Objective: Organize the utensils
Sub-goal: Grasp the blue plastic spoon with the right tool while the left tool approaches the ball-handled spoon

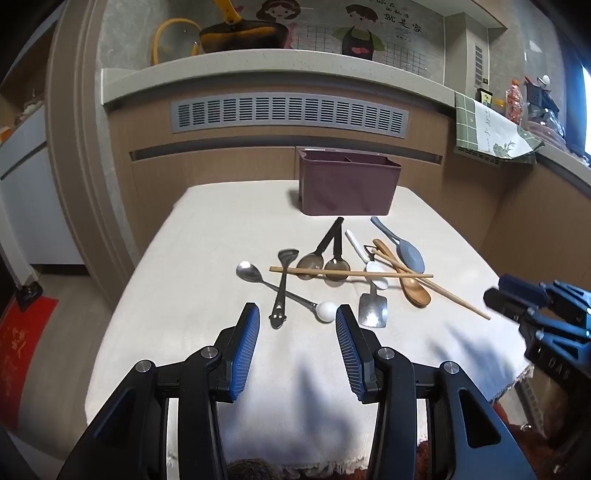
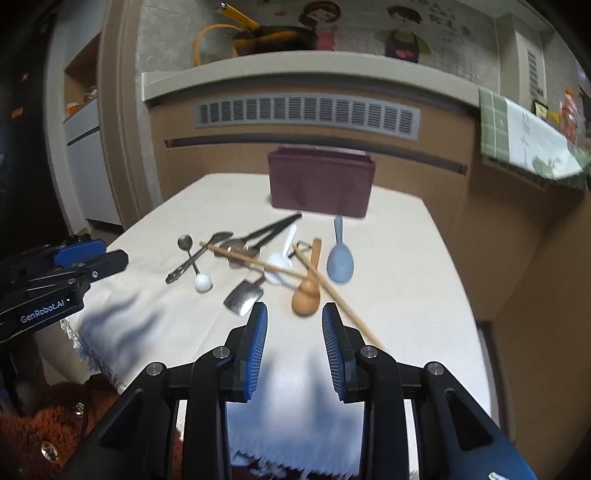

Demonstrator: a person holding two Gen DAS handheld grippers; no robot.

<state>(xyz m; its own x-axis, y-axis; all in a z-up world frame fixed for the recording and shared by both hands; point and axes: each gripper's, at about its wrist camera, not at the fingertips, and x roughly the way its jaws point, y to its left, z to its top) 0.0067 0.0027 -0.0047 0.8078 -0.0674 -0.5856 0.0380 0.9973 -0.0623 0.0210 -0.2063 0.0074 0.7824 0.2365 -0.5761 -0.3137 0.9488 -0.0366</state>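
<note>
Several utensils lie in a loose pile on the cloth-covered table (image 1: 207,236): a steel spoon with a white ball end (image 1: 326,312), a dark steel spoon (image 1: 282,284), two black-handled spoons (image 1: 325,254), a pair of chopsticks (image 1: 351,273), a white spoon (image 1: 369,264), a small metal scoop (image 1: 373,311), a wooden spoon (image 1: 415,290) and a grey-blue spoon (image 1: 408,253). A maroon divided holder (image 1: 347,184) stands behind them. My left gripper (image 1: 297,319) is open and empty, just before the pile. My right gripper (image 2: 294,315) is open and empty, near the wooden spoon (image 2: 306,295).
The table (image 2: 399,258) stands against a wooden cabinet front with a grey vent (image 1: 288,112). A stone shelf above holds a pan (image 1: 240,35). A green checked cloth (image 1: 487,129) hangs at the right. The right gripper shows at the right edge of the left wrist view (image 1: 535,306).
</note>
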